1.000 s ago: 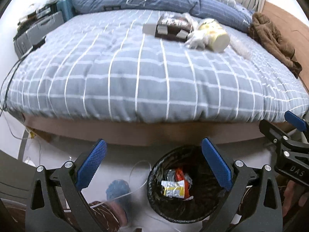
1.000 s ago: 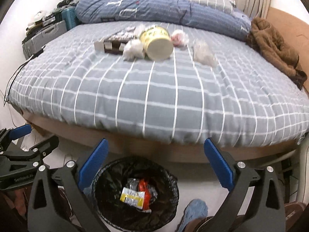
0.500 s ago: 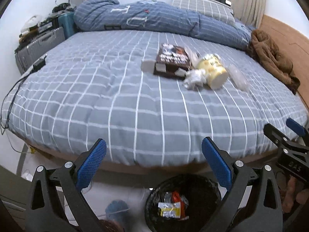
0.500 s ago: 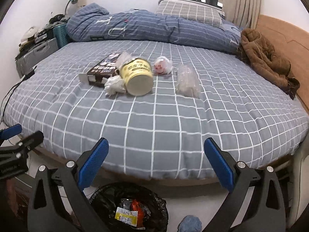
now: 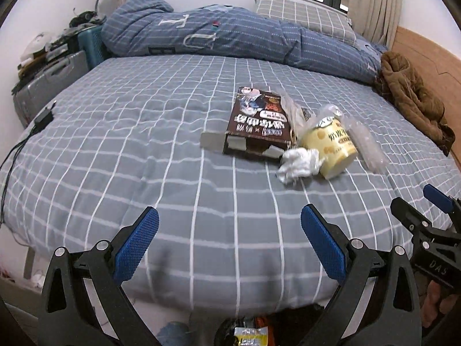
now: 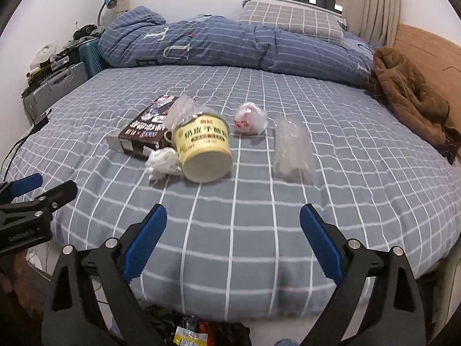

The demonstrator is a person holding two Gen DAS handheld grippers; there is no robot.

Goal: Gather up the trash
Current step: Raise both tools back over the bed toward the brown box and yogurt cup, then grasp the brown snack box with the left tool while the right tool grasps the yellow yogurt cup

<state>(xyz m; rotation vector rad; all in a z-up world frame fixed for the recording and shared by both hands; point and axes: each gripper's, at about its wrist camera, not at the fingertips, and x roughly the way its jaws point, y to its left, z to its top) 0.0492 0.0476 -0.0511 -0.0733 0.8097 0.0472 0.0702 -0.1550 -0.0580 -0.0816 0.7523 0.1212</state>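
Bin (image 6: 198, 333) mostly cut off below bed (image 6: 230, 230); crumpled tissue (image 6: 162, 163) touches tipped paper cup (image 6: 204, 151); left gripper (image 5: 229, 245) and right gripper (image 6: 233, 243) gape wide, empty

The bed (image 6: 259, 216) is wearing matt checked cloth; the box (image 5: 256, 124) is showing glossy printed cardboard; the cup (image 6: 203, 147) is looking like smooth paper; the tissue (image 6: 162, 163) is lying as crumpled soft paper; the wrapper (image 6: 291, 147) is gleaming as clear thin plastic; the headboard (image 6: 429, 54) is showing smooth wood; the pads (image 6: 144, 240) are showing rough textured rubber.
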